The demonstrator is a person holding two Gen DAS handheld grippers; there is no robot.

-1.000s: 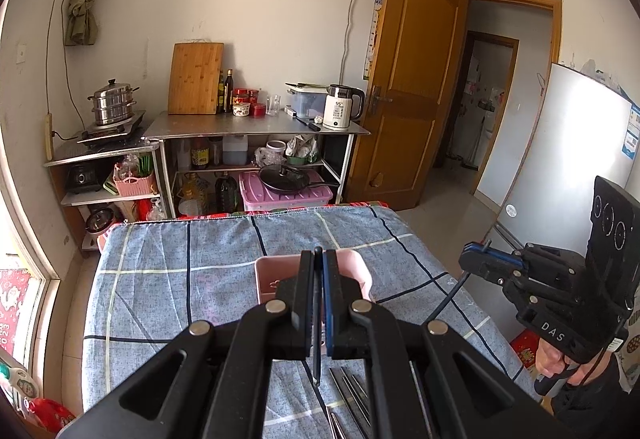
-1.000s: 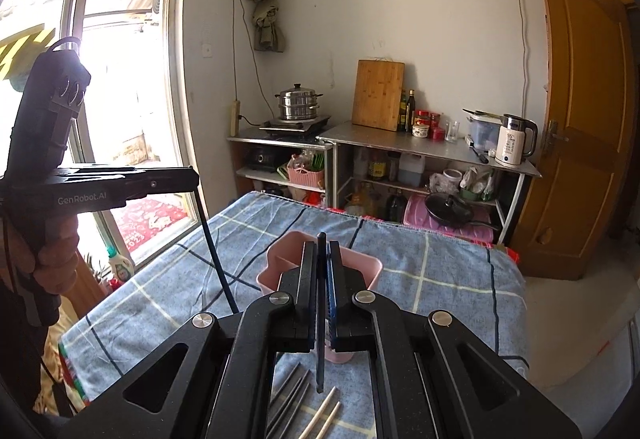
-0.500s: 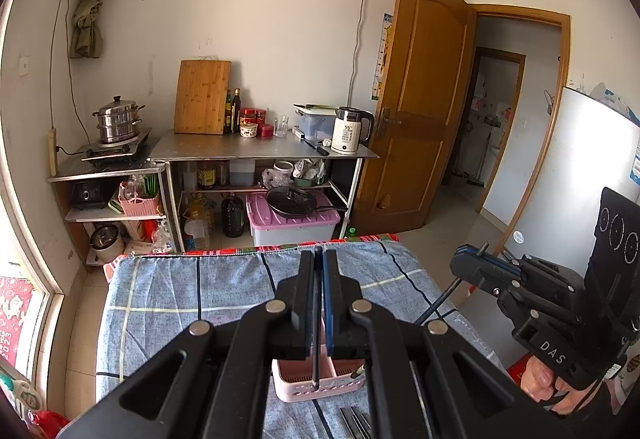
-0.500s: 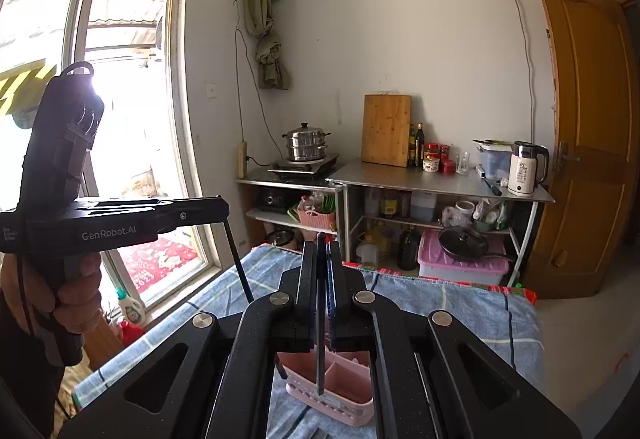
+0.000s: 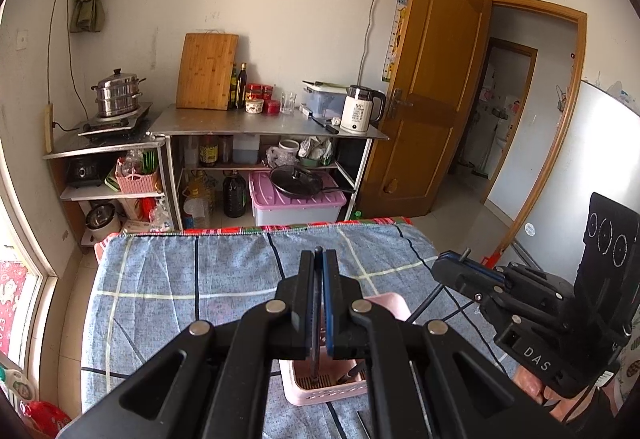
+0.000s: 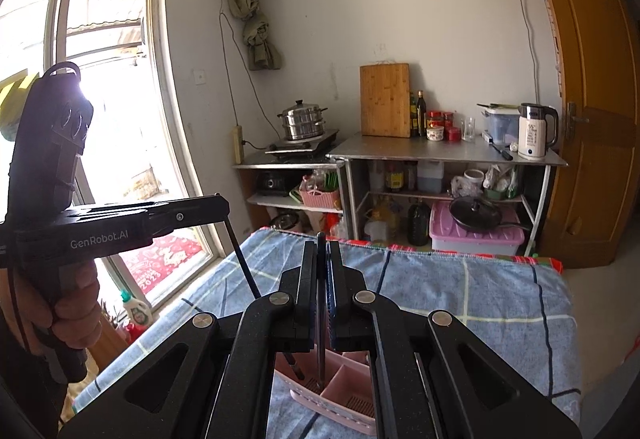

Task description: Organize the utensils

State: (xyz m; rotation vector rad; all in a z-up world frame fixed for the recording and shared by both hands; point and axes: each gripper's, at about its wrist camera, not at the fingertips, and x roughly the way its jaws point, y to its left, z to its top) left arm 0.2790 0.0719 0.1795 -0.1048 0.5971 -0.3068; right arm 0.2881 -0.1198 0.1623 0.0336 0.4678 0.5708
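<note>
Left wrist view: the left claw (image 5: 319, 259) is matte black plastic with round steel rivets, its jaws pinched tight on a thin dark chopstick (image 5: 316, 319). That rod runs straight down between the pads, and its tip stands inside a pink basket (image 5: 320, 393). This basket is a glossy plastic box with slotted sides and a grid floor; most of it is covered by the claw's arms. A second dark stick (image 5: 354, 370) leans in its right part. It sits on a blue woven cloth (image 5: 180, 279) with a pale and dark check, spread over the desk, its far hem red and green. At the lower right a grey strip is cut off by the frame, and I cannot tell what it is.

Right wrist view: the right claw (image 6: 322, 267) has the same black build and is closed on its own dark chopstick (image 6: 321, 319), whose tip reaches down into the basket (image 6: 348, 395). Here a partition wall splits the basket into compartments. The tip seems to fall in the left one, beside another stick (image 6: 291, 363), though the claw hides much of it. At left a hand (image 6: 72, 315) grips the other tool's handle, its lower part lost in shadow.
</note>
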